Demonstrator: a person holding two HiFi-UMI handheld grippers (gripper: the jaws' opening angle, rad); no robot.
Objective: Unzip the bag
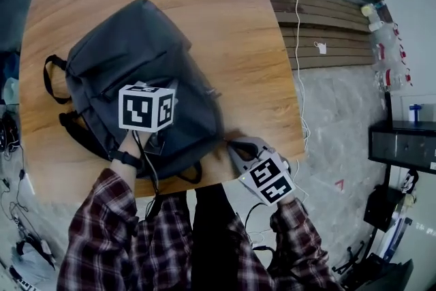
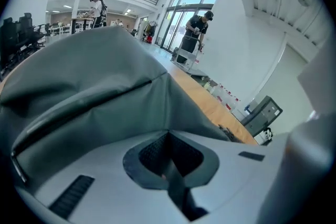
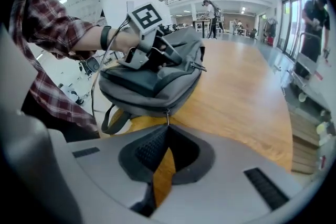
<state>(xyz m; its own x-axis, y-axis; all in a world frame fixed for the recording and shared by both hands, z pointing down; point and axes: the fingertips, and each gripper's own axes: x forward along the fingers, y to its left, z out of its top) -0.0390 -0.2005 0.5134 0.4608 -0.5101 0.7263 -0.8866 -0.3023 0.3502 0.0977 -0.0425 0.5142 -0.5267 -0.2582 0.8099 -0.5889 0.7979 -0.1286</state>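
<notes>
A dark grey backpack [image 1: 136, 58] lies flat on the wooden table [image 1: 231, 24]. Near its front end, my left gripper [image 1: 155, 142] rests on top of the bag; in the left gripper view its jaws are shut on a fold of the bag's fabric [image 2: 94, 86]. My right gripper [image 1: 231, 145] is at the bag's right front edge, over the table's rim. In the right gripper view the jaw tips [image 3: 168, 127] meet on the small metal zipper pull [image 3: 168, 117] hanging from the bag's side [image 3: 157, 86]. The zip line looks closed.
The table's front edge [image 1: 272, 153] runs just under my right gripper. A white cable [image 1: 298, 44] hangs past the table's right side. On the floor stand a black cabinet [image 1: 402, 146] and several bottles [image 1: 385, 44]. Two shoulder straps [image 1: 51, 78] trail off the bag's left.
</notes>
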